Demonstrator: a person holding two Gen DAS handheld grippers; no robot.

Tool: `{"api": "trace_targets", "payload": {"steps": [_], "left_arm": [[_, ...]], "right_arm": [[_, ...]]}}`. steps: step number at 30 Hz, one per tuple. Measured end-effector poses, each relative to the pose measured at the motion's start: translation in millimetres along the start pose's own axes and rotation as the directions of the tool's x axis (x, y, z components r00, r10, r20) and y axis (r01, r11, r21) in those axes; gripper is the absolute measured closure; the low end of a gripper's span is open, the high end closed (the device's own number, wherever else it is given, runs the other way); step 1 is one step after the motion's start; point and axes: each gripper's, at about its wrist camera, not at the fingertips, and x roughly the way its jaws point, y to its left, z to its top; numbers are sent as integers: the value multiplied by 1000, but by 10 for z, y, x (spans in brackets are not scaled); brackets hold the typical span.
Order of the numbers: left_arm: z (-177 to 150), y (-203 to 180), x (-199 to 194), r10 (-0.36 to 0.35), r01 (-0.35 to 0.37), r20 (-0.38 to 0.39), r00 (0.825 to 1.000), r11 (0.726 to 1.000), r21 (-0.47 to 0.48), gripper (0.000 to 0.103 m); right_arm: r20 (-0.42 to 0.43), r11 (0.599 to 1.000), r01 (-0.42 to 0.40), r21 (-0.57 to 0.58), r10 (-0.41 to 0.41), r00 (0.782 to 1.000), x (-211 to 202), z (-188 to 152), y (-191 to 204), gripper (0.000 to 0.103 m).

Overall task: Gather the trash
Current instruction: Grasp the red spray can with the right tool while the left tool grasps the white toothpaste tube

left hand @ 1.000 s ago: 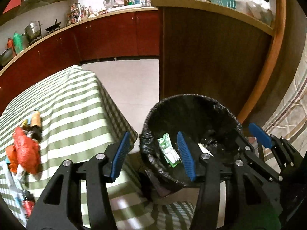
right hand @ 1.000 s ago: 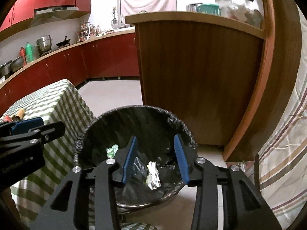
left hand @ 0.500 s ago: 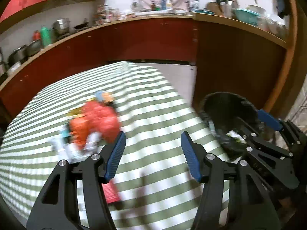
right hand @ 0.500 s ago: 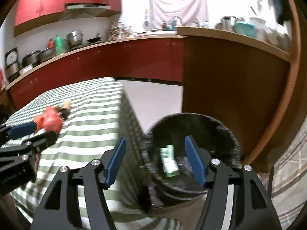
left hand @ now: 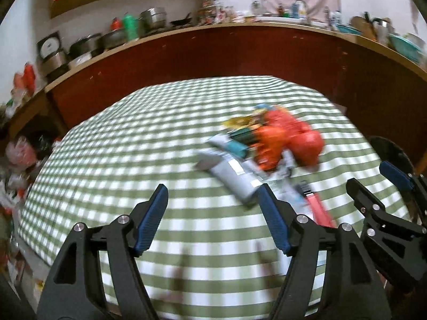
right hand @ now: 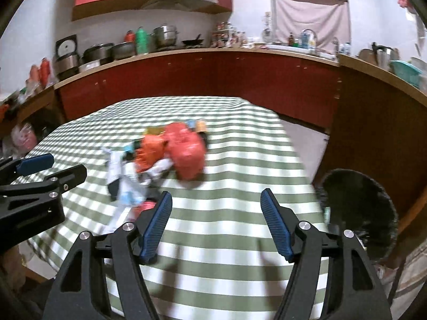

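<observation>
Checked table [left hand: 133,144]: trash pile [left hand: 267,144] is left mid-frame, bin [right hand: 357,202] lower right. Left gripper [left hand: 213,216] is opening, right gripper [right hand: 216,221] held wide, both empty.

Kitchen table scene: cloth, plastic, metal and wood surfaces.

A matt green-and-white checked tablecloth [right hand: 240,186] carries glossy, crinkled red and orange plastic bags [right hand: 186,152] and pale paper wrappers [left hand: 232,176]. Both grippers [left hand: 212,210] [right hand: 216,216] are matt black plastic with ribbed blue pads [right hand: 157,221]. The bin [right hand: 357,197] has a shiny black liner. Behind stand wood-topped red cabinets [right hand: 213,77] and dull metal pots [right hand: 164,36].
</observation>
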Motion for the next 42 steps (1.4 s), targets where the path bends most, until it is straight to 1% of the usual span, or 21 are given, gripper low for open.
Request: {"api": "trace_targets", "payload": {"steps": [3,6,12,13,14,15,17,22,27,30,36,38,40,41,42], "left_arm": [[-65,171,47,11,-11,-19,1000,1000,-26,33],[-112,253,70,3,-4,-30,1000,999,-41,31],[-146,255,113,-19,16,-39,999,998,-57,27],[-150,249,121,-21,19,-40,999,998,-58,27],[-158,244,131,-24,22,-42,999,998,-60,27],[-163,246,148,-28,25,-44,999,998,-62,27],[-167,227,163,-36,33,-50,998,997,-64,27],[-158,138,163,-66,62,-52,996,996,-66,27],[-132,-68,135,-130,127,-47,990,990,-61,23],[-131,-216,119,-158,156,-39,987,987,-43,22],[-196,-459,189,-164,164,-46,985,986,6,23],[-241,-519,230,-160,161,-55,986,987,20,30],[-280,-562,270,-165,168,-70,984,985,35,48],[-302,-584,290,-173,177,-80,982,983,41,51],[-319,-592,300,-179,183,-87,980,982,44,60]], "right_arm": [[-21,999,-17,-27,17,1000,72,-28,184,42],[-44,999,-27,-44,25,999,131,-55,294,46],[-66,997,-47,-62,43,997,170,-82,395,53],[-72,997,-51,-64,46,996,186,-84,399,58],[-78,996,-54,-67,49,996,196,-90,407,64],[-87,996,-61,-66,56,995,210,-99,406,67],[-103,996,-71,-62,65,993,239,-123,403,78],[-78,997,-51,-63,46,996,196,-151,381,78],[-46,999,-7,-45,5,999,56,-147,140,78],[-35,999,24,-30,-25,999,-31,-171,-38,78],[-25,998,68,1,-68,997,-158,-218,-353,78],[-24,997,71,9,-71,997,-173,-233,-405,78],[-25,997,70,15,-70,997,-180,-251,-435,78],[-25,997,69,15,-69,997,-185,-276,-458,78],[-25,998,68,16,-68,997,-185,-282,-473,78]]}}
